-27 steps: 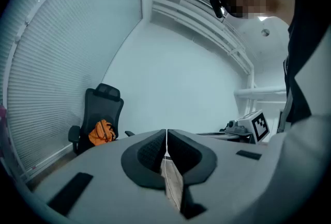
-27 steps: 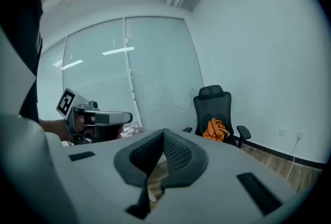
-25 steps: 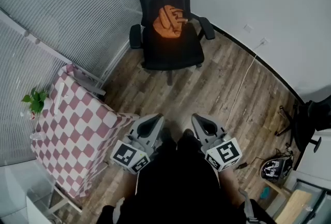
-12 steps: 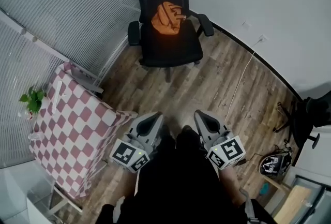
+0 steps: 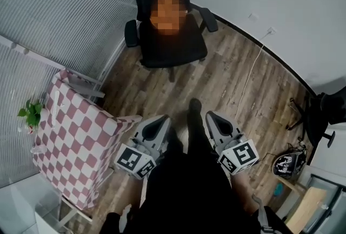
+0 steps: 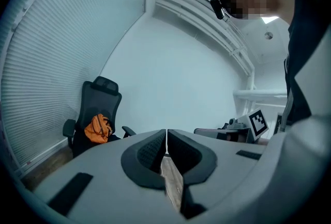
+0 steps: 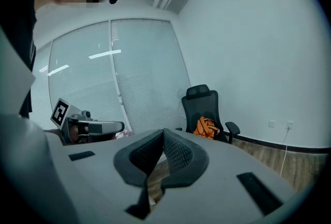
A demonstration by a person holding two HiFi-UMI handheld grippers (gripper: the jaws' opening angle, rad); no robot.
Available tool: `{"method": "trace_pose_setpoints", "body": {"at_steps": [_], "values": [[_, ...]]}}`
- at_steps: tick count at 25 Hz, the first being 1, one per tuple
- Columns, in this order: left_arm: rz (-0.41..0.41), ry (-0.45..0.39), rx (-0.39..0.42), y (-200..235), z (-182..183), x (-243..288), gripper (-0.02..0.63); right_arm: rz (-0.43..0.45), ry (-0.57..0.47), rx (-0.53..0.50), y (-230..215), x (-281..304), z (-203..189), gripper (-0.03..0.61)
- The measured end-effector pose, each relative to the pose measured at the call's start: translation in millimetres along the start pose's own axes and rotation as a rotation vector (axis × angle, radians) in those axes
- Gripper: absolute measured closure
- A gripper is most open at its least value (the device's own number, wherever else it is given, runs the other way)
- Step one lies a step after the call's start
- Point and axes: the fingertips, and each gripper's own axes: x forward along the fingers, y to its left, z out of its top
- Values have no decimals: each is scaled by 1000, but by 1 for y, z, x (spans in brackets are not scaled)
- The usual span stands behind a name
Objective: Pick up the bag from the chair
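An orange bag [image 6: 98,128] lies on the seat of a black mesh office chair [image 5: 170,46], leaning on the backrest. It also shows in the right gripper view as the bag [image 7: 207,127]. In the head view a blurred patch covers it. My left gripper [image 5: 160,126] and right gripper [image 5: 214,121] are held low by my waist, well short of the chair. The left gripper [image 6: 166,140] has its jaws pressed together on nothing. The right gripper [image 7: 162,140] is likewise shut and empty.
A table with a pink checkered cloth [image 5: 75,130] stands at my left, with a small plant [image 5: 30,114] beyond it. A white cable [image 5: 251,73] runs over the wooden floor. A black stand [image 5: 319,119] and a helmet-like object [image 5: 286,165] sit at the right. Blinds line the left wall.
The view has shifted, and the chair now sits further up and left in it. My foot has appeared on the floor ahead. Both grippers stay shut at my waist.
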Motion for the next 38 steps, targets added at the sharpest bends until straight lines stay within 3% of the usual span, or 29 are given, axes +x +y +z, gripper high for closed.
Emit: {"method": "trace_pose_setpoints", "body": {"at_steps": [12, 17, 24, 30, 38], "values": [[45, 34, 58, 19, 41, 106, 580, 47, -61, 14, -103, 63, 56, 558], [101, -18, 45, 32, 72, 160, 579, 78, -83, 15, -155, 81, 81, 558], [192, -24, 36, 44, 85, 212, 579, 128, -66, 34, -216, 102, 93, 558], [244, -26, 19, 57, 90, 226, 578, 167, -36, 40, -237, 129, 96, 558], [279, -56, -10, 107, 102, 223, 580, 181, 5, 26, -227, 176, 99, 558]]}}
